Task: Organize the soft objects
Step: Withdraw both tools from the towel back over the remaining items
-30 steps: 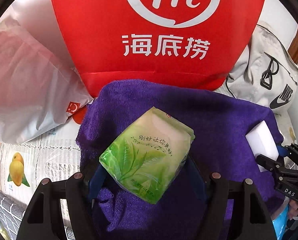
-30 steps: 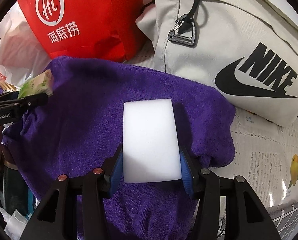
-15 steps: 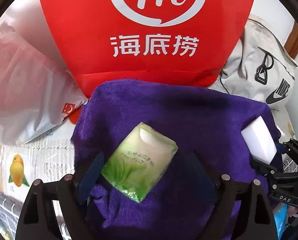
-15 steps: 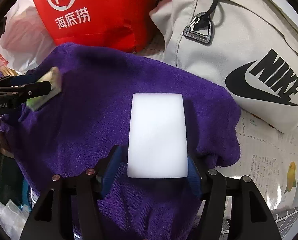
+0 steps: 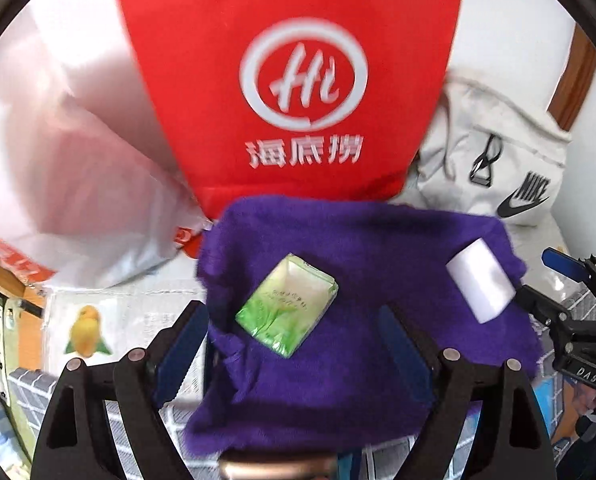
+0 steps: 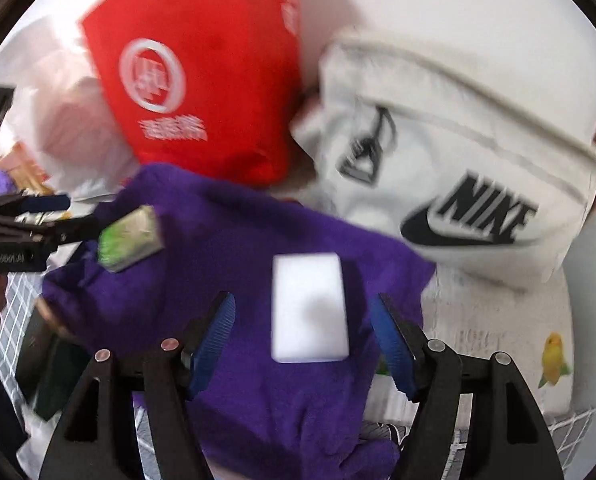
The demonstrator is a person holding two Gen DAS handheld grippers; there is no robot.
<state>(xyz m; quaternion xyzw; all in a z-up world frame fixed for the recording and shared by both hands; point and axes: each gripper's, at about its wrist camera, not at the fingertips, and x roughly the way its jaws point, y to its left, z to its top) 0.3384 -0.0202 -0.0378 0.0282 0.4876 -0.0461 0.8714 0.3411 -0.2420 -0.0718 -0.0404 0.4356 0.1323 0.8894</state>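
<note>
A green tissue pack (image 5: 286, 304) lies on a purple towel (image 5: 362, 364). My left gripper (image 5: 293, 340) is open, its blue pads standing apart on either side of the pack and drawn back from it. A white sponge block (image 6: 309, 307) lies on the same towel (image 6: 237, 380) toward its right end. My right gripper (image 6: 304, 340) is open, its pads clear of the sponge on both sides. The sponge (image 5: 481, 285) and the right gripper (image 5: 570, 304) also show at the right of the left wrist view. The pack (image 6: 129, 238) and the left gripper (image 6: 37, 220) show at the left of the right wrist view.
A red shopping bag (image 5: 298, 80) stands behind the towel. A white Nike bag (image 6: 458, 168) lies at the back right, a translucent plastic bag (image 5: 69, 184) at the left. A printed cloth with a yellow bird (image 6: 554, 356) covers the table.
Both grippers have opened and pulled back. The tissue pack and the sponge, held a second ago, now lie free on the towel.
</note>
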